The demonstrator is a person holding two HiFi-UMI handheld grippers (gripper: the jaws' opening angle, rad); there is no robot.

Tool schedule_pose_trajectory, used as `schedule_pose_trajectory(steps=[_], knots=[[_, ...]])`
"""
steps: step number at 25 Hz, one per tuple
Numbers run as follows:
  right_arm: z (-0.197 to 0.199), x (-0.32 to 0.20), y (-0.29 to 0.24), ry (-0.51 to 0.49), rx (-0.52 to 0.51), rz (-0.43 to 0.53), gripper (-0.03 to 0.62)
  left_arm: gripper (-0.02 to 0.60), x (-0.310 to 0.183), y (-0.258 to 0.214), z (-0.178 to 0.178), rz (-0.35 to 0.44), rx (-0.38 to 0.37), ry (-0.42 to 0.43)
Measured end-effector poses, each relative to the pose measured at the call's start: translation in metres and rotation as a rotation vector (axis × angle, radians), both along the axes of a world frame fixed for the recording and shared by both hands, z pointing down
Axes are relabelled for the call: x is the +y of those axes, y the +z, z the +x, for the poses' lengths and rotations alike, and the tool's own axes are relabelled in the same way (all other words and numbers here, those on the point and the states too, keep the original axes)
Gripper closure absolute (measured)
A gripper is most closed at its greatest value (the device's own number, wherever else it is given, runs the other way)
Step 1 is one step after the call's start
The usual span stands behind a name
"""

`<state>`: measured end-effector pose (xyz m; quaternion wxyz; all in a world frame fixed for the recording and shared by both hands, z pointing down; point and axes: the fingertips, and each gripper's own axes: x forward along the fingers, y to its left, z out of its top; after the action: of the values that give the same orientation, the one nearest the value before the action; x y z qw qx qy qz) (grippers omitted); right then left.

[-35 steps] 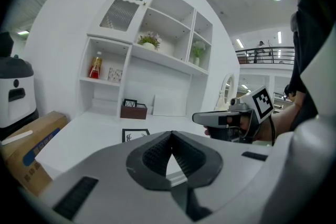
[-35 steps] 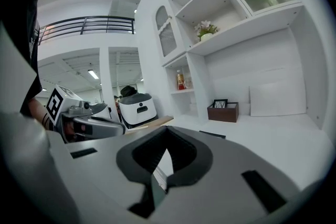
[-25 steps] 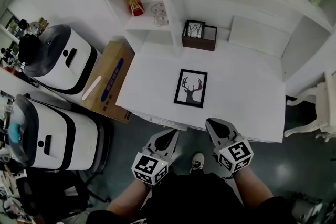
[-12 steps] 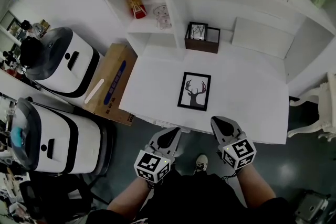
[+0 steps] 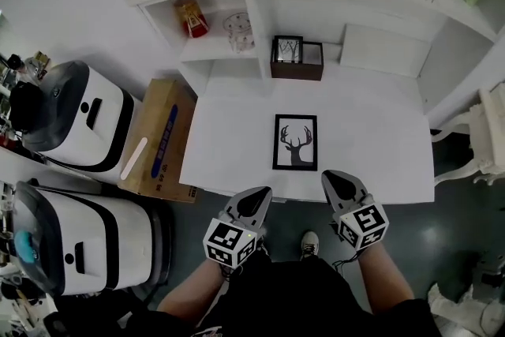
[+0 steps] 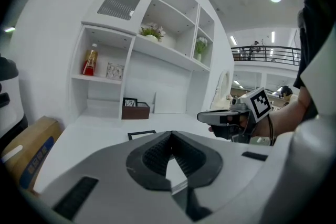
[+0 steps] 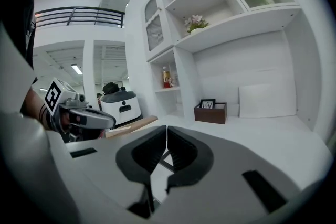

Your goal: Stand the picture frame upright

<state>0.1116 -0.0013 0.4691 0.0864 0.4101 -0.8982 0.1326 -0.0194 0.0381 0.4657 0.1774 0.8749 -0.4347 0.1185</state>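
Note:
A black picture frame [image 5: 296,142] with a deer silhouette lies flat on the white desk [image 5: 229,138], near its front edge. In the left gripper view the picture frame [image 6: 140,134] shows as a thin dark strip just beyond the jaws. My left gripper [image 5: 254,200] hovers at the desk's front edge, left of the frame, shut and empty. Right of the frame, my right gripper [image 5: 336,184] hangs over the front edge, also shut with nothing held. Neither touches the frame. The left gripper [image 6: 169,140] and the right gripper [image 7: 166,142] each show jaws closed together.
A brown box [image 5: 297,59] holding a small framed picture stands at the desk's back. Shelves behind carry a red bottle [image 5: 192,18] and a glass [image 5: 237,31]. A cardboard box [image 5: 158,140] and two white machines [image 5: 67,118] stand left of the desk. A white chair [image 5: 485,142] is at the right.
The view has shifted so the desk and frame sit nearer and straighter. Both grippers have come slightly forward toward the desk's front edge, still shut.

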Motion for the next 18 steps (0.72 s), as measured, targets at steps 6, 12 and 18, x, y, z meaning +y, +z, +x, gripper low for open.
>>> schedule_pose_trajectory(steps=[6, 12, 18], knots=[[-0.014, -0.008, 0.008, 0.09, 0.002, -0.031, 0.589, 0.578, -0.02, 0.011, -0.022, -0.025, 0.019, 0.065], [-0.023, -0.012, 0.017, 0.178, -0.008, -0.06, 0.589, 0.578, -0.035, 0.024, -0.036, -0.048, 0.033, 0.127], [-0.038, -0.009, 0.022, 0.244, 0.008, -0.061, 0.589, 0.578, -0.04, 0.032, -0.047, -0.056, 0.045, 0.192]])
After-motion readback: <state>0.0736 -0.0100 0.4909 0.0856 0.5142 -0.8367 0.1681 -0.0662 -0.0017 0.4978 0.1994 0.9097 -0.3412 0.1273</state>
